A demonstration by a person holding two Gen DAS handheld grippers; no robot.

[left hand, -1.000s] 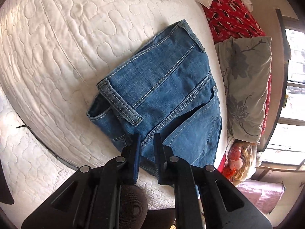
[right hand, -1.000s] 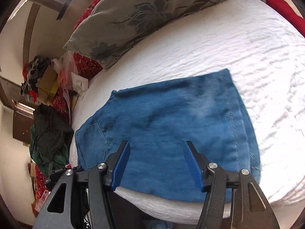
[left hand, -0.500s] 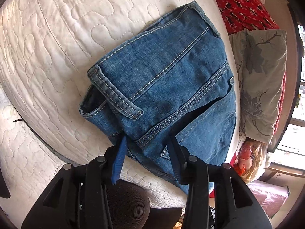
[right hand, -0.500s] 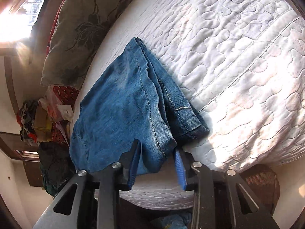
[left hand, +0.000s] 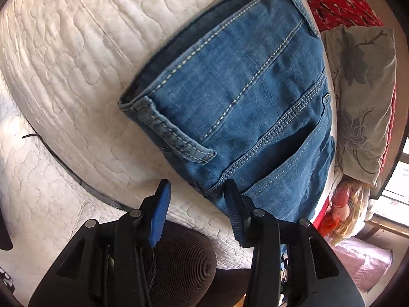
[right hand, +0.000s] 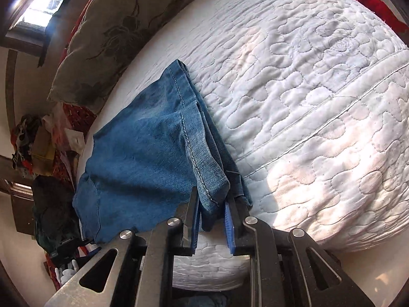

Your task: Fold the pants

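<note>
The folded jeans (left hand: 250,102) lay on the white quilted bed (left hand: 64,58), filling the middle and upper right of the left wrist view, waistband and belt loop turned toward the lower left. The left tool (left hand: 196,199) sat at the bottom of that frame with its jaws partly apart. The near corner of the denim reached between the tips, and the right-hand finger (left hand: 236,213) lay against the cloth's edge, while the blue-padded left-hand finger (left hand: 159,212) stood clear of it over bare quilt. It gripped nothing. A dark brown knee or sleeve showed under the tool at the bottom centre.

In the right wrist view the jeans (right hand: 143,161) ran from the centre down to the lower left, hems stacked along their right side. The right tool (right hand: 212,217) stood narrow at the bottom centre, its jaws easing apart, with the folded hem corner hanging between the blue pads; whether the pads pressed on it I couldn't tell for sure, though a gap showed on the right.

A grey flowered pillow (right hand: 110,25) lay in the upper left, beyond the jeans.
</note>
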